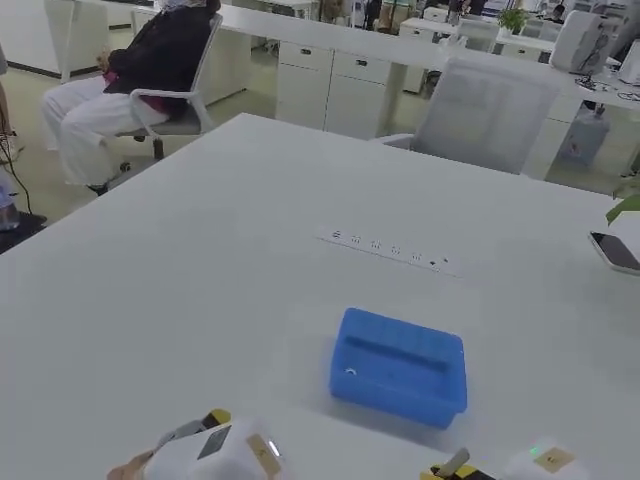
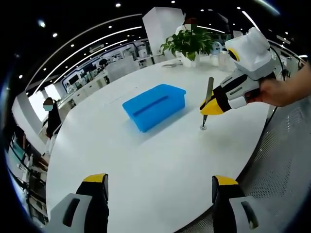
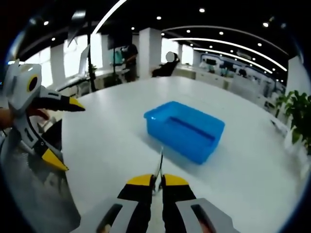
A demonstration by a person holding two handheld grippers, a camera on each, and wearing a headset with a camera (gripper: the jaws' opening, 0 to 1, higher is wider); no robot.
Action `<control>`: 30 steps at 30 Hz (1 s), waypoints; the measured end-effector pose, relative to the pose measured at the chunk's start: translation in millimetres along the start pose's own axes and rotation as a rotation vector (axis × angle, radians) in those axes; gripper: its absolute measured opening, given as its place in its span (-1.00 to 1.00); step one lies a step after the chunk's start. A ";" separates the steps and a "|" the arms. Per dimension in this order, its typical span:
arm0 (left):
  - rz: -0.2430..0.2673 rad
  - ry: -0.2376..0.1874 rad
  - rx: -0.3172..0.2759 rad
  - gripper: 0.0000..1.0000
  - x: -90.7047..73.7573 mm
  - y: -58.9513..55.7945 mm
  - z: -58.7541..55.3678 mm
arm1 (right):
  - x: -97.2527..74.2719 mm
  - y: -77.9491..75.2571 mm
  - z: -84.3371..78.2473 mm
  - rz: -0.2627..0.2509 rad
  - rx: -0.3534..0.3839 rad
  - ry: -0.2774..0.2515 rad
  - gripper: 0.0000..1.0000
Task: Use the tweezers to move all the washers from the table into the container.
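A blue container [image 1: 400, 365] sits on the white table, and a small ring-shaped washer [image 1: 350, 373] lies inside it. My right gripper [image 3: 157, 180] is shut on thin metal tweezers [image 3: 159, 162] that point toward the container [image 3: 184, 128]. In the left gripper view the right gripper [image 2: 212, 106] holds the tweezers [image 2: 208, 97] upright, their tip down on a small grey washer [image 2: 203, 128] on the table, right of the container [image 2: 154, 105]. My left gripper [image 2: 160, 182] is open and holds nothing. It hovers near the table's front edge [image 1: 205, 428], apart from the container.
A white power strip [image 1: 385, 248] lies beyond the container. A phone [image 1: 615, 250] rests at the right edge. An office chair [image 1: 480, 110] stands at the far side and a seated person [image 1: 140, 70] is at the back left. A potted plant [image 2: 192, 43] stands on the table.
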State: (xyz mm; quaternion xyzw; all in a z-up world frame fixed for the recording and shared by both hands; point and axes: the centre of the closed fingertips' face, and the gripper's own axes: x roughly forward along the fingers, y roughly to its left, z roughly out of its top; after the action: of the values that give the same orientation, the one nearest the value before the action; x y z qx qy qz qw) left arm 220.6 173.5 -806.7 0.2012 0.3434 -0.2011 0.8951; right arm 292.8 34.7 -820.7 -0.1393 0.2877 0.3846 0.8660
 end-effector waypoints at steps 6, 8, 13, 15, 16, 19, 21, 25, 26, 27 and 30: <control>0.002 0.004 -0.002 0.79 -0.2 0.4 -0.7 | 0.6 -3.0 -2.0 0.001 0.051 0.004 -0.93; 0.002 0.003 0.000 0.79 -0.3 0.3 -0.5 | 1.3 -2.8 -1.9 0.002 0.056 0.001 -0.93; -0.002 0.009 0.004 0.79 0.0 -0.6 -1.2 | 1.9 -3.0 -2.2 -0.006 0.061 -0.035 -0.94; -0.002 0.006 0.004 0.79 -0.1 -0.6 -0.8 | 0.6 -3.5 -2.3 -0.005 0.086 -0.034 -0.94; -0.002 0.006 0.003 0.79 0.1 -0.5 -1.0 | 0.3 -3.8 -2.4 -0.005 0.090 -0.034 -0.94; -0.002 0.007 0.003 0.79 0.5 -0.5 -1.3 | -0.7 -2.9 -3.2 -0.006 0.079 -0.033 -0.95; -0.003 0.008 0.006 0.79 0.7 -0.8 -1.4 | -1.1 -2.6 -3.8 -0.007 0.074 -0.030 -0.95; -0.001 0.007 0.007 0.79 0.6 -0.4 -1.3 | -1.7 -3.2 -4.0 -0.012 0.085 -0.033 -0.95; -0.001 0.006 0.004 0.79 0.4 -0.2 -1.1 | -1.7 -3.2 -4.0 -0.012 0.087 -0.032 -0.95; -0.001 0.005 0.004 0.79 0.3 -0.1 -1.1 | -1.7 -2.8 -3.6 -0.013 0.085 -0.029 -0.95; 0.001 0.004 0.004 0.79 0.1 0.1 -0.9 | -0.9 -2.2 -2.0 -0.011 0.083 -0.020 -0.95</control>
State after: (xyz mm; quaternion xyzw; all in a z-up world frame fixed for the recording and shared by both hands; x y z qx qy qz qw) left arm 220.2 174.0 -807.4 0.2036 0.3449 -0.2010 0.8940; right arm 293.1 31.8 -821.8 -0.1011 0.2941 0.3688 0.8760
